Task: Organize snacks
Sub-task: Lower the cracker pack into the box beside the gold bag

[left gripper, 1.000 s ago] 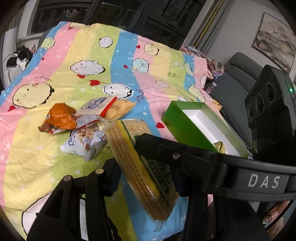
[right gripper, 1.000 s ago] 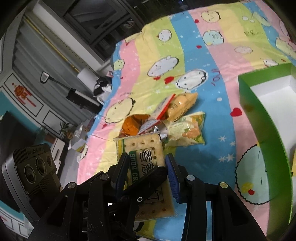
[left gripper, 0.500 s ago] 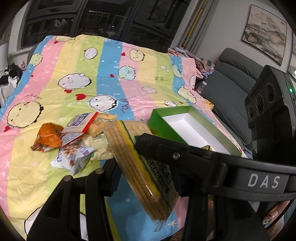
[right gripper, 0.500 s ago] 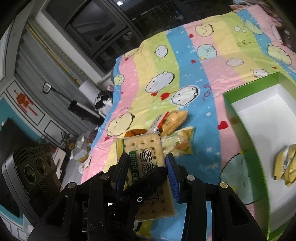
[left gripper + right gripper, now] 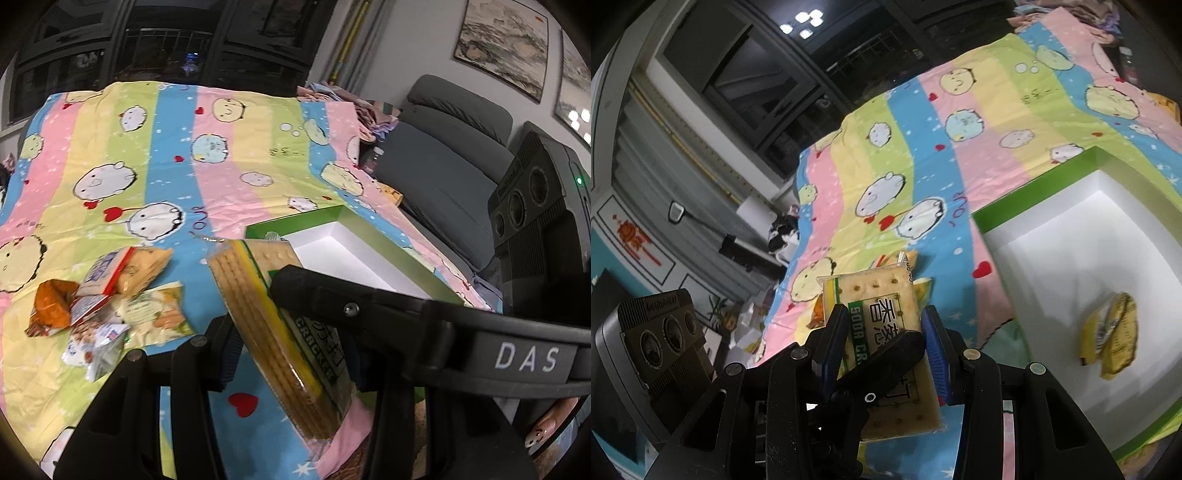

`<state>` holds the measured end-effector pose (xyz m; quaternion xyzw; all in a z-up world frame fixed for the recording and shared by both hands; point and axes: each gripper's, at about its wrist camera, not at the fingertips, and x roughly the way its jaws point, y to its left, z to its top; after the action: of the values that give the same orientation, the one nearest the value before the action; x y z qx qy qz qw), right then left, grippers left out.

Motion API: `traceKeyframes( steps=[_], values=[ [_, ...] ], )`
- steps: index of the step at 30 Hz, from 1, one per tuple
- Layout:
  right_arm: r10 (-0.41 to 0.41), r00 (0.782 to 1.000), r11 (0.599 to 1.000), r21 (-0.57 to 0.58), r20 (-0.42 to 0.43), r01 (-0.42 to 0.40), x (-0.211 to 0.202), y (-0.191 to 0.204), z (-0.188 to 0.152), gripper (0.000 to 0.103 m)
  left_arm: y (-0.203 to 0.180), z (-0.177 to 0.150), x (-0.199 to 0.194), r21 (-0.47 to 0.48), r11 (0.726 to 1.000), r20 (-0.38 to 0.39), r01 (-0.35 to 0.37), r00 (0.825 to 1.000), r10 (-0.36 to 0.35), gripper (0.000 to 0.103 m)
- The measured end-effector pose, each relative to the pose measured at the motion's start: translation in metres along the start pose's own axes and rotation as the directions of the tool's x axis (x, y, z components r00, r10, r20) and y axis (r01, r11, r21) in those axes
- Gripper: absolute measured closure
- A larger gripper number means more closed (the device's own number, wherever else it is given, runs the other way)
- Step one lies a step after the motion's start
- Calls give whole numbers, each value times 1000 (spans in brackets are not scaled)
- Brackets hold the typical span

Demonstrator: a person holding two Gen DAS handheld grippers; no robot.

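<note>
Clear plastic wraps the flat rectangular pack of pale soda crackers point(image 5: 280, 325) at the centre of the left wrist view, seen edge-on, its long axis running from 11 o'clock down to 5 o'clock. Stacked cracker edges, a yellow stripe and a green label reading "CRACKER" show. The left gripper point(image 5: 280, 306) has its black jaws closed on the pack's two faces; the lower end of the pack is cut off behind the fingers. At 9 o'clock a pile of small crinkled snack packets point(image 5: 103, 295) lies on the pastel striped cartoon blanket point(image 5: 177, 122). At 2 o'clock sits the open green cardboard box with white inside point(image 5: 369, 258), partly hidden by the black bar marked "DAS".

In the right wrist view the same pack point(image 5: 882, 328) faces the lens, its long axis running from 12 to 5 o'clock. The right gripper point(image 5: 882, 343) has its blue-padded jaws pressed on the pack's side edges, and a black finger covers part of the label. At 3 o'clock, blurred yellow packets point(image 5: 1112, 336) lie inside the box point(image 5: 1034, 173).
</note>
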<state>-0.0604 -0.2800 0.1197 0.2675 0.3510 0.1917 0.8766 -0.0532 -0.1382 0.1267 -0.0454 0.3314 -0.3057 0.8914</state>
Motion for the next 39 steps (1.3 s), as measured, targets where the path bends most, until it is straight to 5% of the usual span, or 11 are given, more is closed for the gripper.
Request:
traceKeyframes(
  steps=[25,39],
  values=[
    [-158,983,983,112,98,147,-74,-76,49,60,-87,45,68,106,974,-54,202,979,-197,58],
    [-158,985,970,195,69,142,-64,-133,58,60,-105,40,118,105,976,-136,192,975,-177,58]
  ],
)
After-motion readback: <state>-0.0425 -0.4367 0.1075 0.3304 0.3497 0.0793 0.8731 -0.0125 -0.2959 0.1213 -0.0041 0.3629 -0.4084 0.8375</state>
